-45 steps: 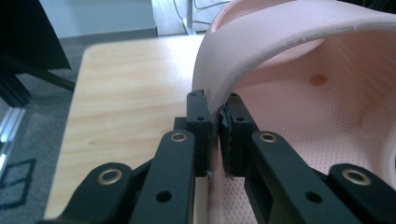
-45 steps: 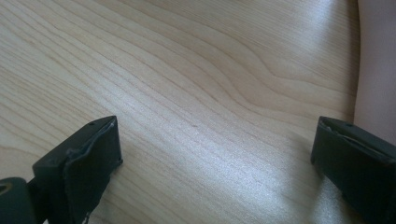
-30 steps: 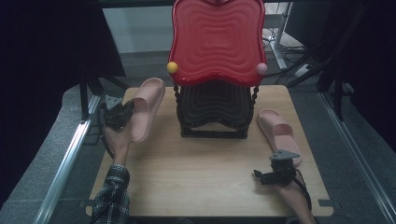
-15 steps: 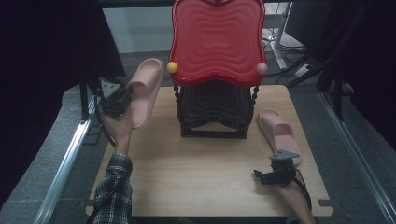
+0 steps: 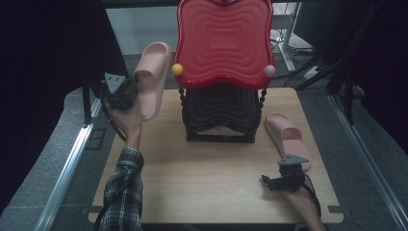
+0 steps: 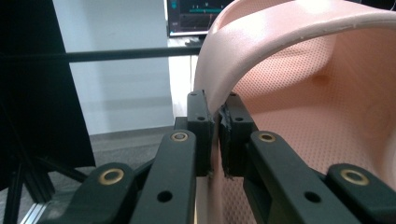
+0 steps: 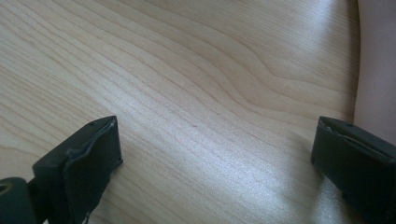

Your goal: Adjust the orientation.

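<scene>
— Wooden surface [image 5: 202, 187], dark room; what do the left gripper [image 5: 120, 92]'s jaws hold?
— They pinch the raised pink slipper [image 5: 151, 77]'s side wall; its toe is cut off in the left gripper view.
— And the right gripper [image 5: 284, 179]?
— Jaws wide apart, empty, over bare wood, near the front edge, just beside the second slipper [image 5: 287, 138].

pink slipper [image 5: 151, 79] — lifted off the table [image 5: 211, 178], tilted, left of rack [image 5: 219, 113].

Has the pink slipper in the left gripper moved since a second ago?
Yes. The pink slipper, clamped in the left gripper, has risen off the wooden table; its toe now sits beside the red tray top of the rack.
</scene>
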`<state>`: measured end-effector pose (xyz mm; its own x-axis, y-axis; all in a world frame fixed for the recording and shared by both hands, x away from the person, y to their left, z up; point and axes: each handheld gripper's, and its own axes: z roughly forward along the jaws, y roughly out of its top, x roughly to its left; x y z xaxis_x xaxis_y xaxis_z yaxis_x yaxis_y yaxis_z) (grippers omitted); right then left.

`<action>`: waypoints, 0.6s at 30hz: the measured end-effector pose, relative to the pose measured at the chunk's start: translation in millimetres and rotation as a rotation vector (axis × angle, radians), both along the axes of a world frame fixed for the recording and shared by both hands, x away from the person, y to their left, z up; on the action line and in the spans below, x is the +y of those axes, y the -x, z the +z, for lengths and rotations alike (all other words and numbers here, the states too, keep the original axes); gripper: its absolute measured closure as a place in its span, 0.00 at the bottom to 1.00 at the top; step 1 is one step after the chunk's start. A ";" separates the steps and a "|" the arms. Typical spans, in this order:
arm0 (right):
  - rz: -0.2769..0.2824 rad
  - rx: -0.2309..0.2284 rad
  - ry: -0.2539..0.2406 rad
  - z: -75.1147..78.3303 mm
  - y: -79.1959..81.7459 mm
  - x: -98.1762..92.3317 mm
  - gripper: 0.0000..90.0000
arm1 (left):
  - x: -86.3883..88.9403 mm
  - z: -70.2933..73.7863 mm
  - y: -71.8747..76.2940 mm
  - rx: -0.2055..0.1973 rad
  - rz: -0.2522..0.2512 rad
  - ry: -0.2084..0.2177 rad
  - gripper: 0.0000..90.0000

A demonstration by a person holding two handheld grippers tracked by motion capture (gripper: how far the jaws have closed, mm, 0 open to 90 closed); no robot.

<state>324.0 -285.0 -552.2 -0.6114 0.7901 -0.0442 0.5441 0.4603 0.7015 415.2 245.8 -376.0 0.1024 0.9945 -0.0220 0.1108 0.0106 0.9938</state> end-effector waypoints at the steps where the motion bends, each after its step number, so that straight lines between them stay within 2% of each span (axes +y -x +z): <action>1: 0.000 0.000 0.000 0.0 0.0 0.0 0.02 | 0.0 0.0 0.0 0.000 0.000 0.000 0.93; 9: 0.000 0.000 0.000 0.0 0.0 0.0 0.02 | -13.3 18.5 -7.3 -0.047 0.004 0.018 0.93; 18: 0.000 0.000 -0.001 0.0 0.0 0.0 0.02 | -23.3 52.0 -17.4 -0.088 0.005 0.041 0.93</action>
<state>324.0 -284.9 -552.2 -0.6114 0.7901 -0.0433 0.5440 0.4595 0.7021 432.7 222.5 -324.0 0.1004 0.9935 -0.0534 0.0232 0.0513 0.9984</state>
